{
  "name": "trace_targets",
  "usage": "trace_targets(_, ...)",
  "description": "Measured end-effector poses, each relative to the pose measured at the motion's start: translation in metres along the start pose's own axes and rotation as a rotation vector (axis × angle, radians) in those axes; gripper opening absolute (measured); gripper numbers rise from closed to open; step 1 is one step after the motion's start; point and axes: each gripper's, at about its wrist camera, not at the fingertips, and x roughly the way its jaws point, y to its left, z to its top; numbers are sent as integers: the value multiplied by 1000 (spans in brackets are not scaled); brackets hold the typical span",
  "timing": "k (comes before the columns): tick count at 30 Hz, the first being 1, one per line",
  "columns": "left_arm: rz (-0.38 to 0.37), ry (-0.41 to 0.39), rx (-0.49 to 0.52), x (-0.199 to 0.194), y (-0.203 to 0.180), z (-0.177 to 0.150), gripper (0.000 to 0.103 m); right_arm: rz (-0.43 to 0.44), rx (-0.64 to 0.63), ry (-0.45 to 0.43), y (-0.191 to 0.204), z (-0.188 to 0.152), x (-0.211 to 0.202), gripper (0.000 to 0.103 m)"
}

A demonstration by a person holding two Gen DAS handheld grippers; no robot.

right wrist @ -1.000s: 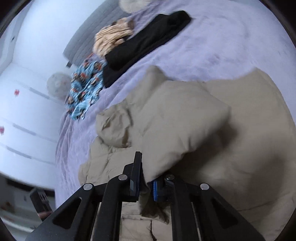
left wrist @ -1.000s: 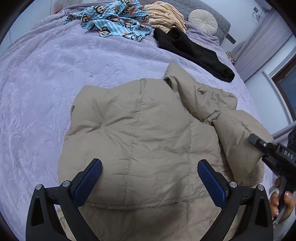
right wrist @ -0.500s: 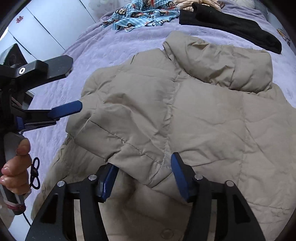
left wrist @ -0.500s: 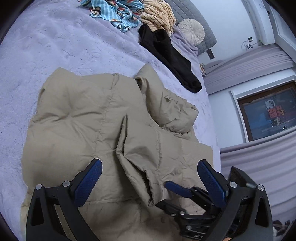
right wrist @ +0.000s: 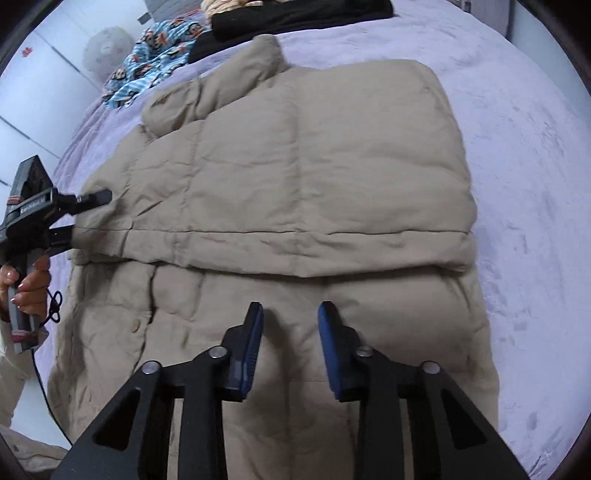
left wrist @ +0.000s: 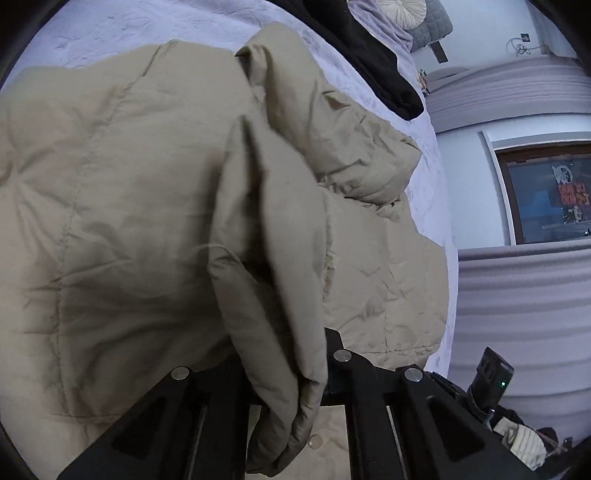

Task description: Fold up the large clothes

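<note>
A large beige puffer jacket lies spread on the lilac bed, one side folded across its body. In the left wrist view a thick fold of the jacket runs down between my left gripper's jaws; the left gripper is shut on that sleeve edge. The right wrist view shows the left gripper pinching the jacket's left edge. My right gripper is open and empty, hovering just above the jacket's lower part.
The lilac bedspread surrounds the jacket. A black garment, a blue patterned garment and a round cushion lie at the head of the bed. A window and a radiator-like ribbed wall stand to the right.
My left gripper went from open to shut on the jacket's sleeve edge. My right gripper let go of the fold, opened and drew back over the lower jacket.
</note>
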Motion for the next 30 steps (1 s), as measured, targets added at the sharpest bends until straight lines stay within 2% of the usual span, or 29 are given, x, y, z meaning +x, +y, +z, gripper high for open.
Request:
trace_targets(1,3,-23,32,-5,-10,1,10,-11,8,-12,-7,2,2,17)
trace_targets(4,11,-104,102,-25,-33,7,10,-52,-19,-60,-11,18,8,15)
trace_targets(6,59,-138,139,-35,-35,10,10,-148,-97,-110,-6,31,6,15)
trace_targets(8,99,-119,122,-34,-24,11,10,-223,-132,-150,-9,39,0,15)
trace_targets(9,119,-95,114,-29,-16,10,10,-241,-115,-163,-14,43,-3,11)
trace_targets(11,190,-52,135,-12,-6,4,10,-229,-50,-170,-33,47,-7,7)
trace_targets(12,227,-37,157,-2,-3,1,11,-214,-26,-160,-42,46,-4,1)
trace_targets(14,273,-44,185,8,-1,-6,12,-204,-8,-131,-53,43,11,0)
trace_targets(16,287,-68,176,5,0,-9,13,-212,-27,-123,-55,41,22,0)
trace_targets(17,301,-73,172,1,0,-9,17,-224,-43,-126,-53,41,24,0)
trace_targets(19,382,-112,184,-10,-2,-11,27,-228,-48,-127,-52,41,24,0)
trace_targets(21,473,-153,206,-25,-3,-13,39,-209,-33,-124,-55,44,21,0)
trace_targets(22,523,-173,216,-32,-2,-14,50,-198,-20,-117,-56,44,20,0)
trace_targets(24,594,-215,238,-49,-5,-13,51,-173,5,-81,-56,45,12,4)
trace_targets(27,578,-240,233,-70,-5,-13,51,-113,17,-36,-50,31,-15,5)
trace_targets(30,542,-257,239,-73,-16,-11,51,15,13,-34,-40,11,-43,5)
